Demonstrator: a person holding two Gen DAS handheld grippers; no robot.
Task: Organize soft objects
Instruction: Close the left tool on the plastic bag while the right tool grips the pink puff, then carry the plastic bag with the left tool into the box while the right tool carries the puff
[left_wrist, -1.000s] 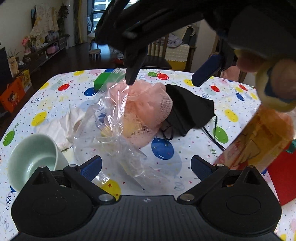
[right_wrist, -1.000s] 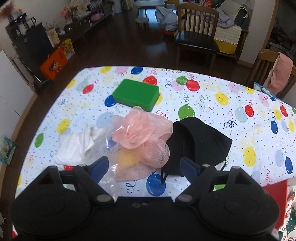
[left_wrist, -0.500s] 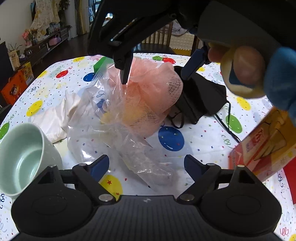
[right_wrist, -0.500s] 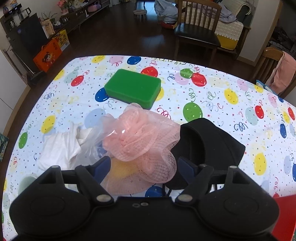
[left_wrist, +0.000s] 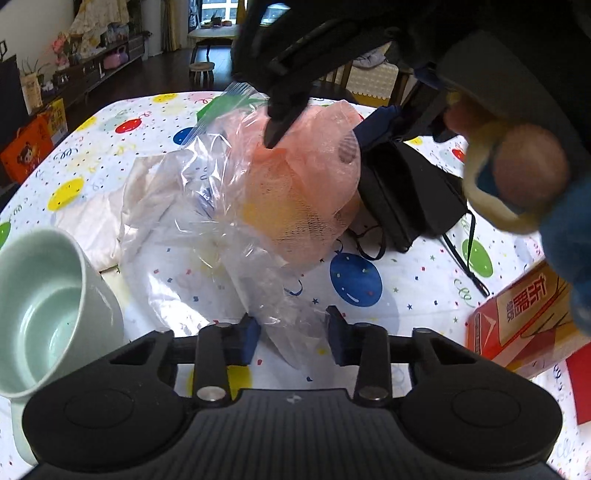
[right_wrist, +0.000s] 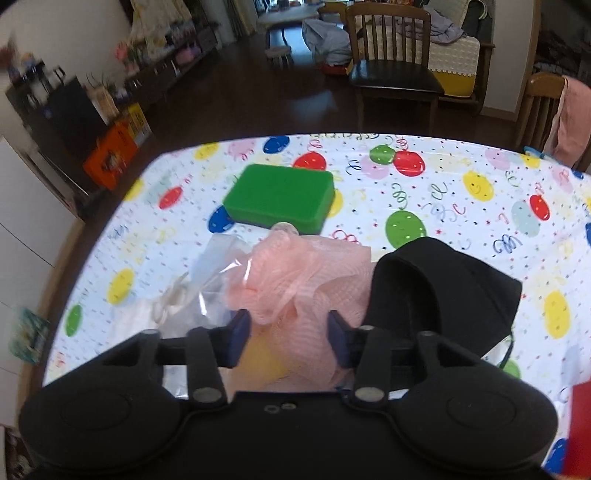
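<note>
Item: pink mesh bath pouf (right_wrist: 295, 284), frame centre, half inside a clear zip bag (left_wrist: 207, 206); the right gripper (right_wrist: 290, 338) has just been closing, jaws narrow around the pouf's ruffles, while the left gripper (left_wrist: 291, 334) has just been closing on the bag's lower edge, film between its pads. Handling advice: pin the bag firmly and push the pouf inward slowly, since thin film slips. Setting: balloon-print tablecloth (right_wrist: 461, 206) bearing green sponge (right_wrist: 280, 197), black cap (right_wrist: 443, 291), mint cup (left_wrist: 51, 314); living room with wooden chair (right_wrist: 395, 62) beyond.
</note>
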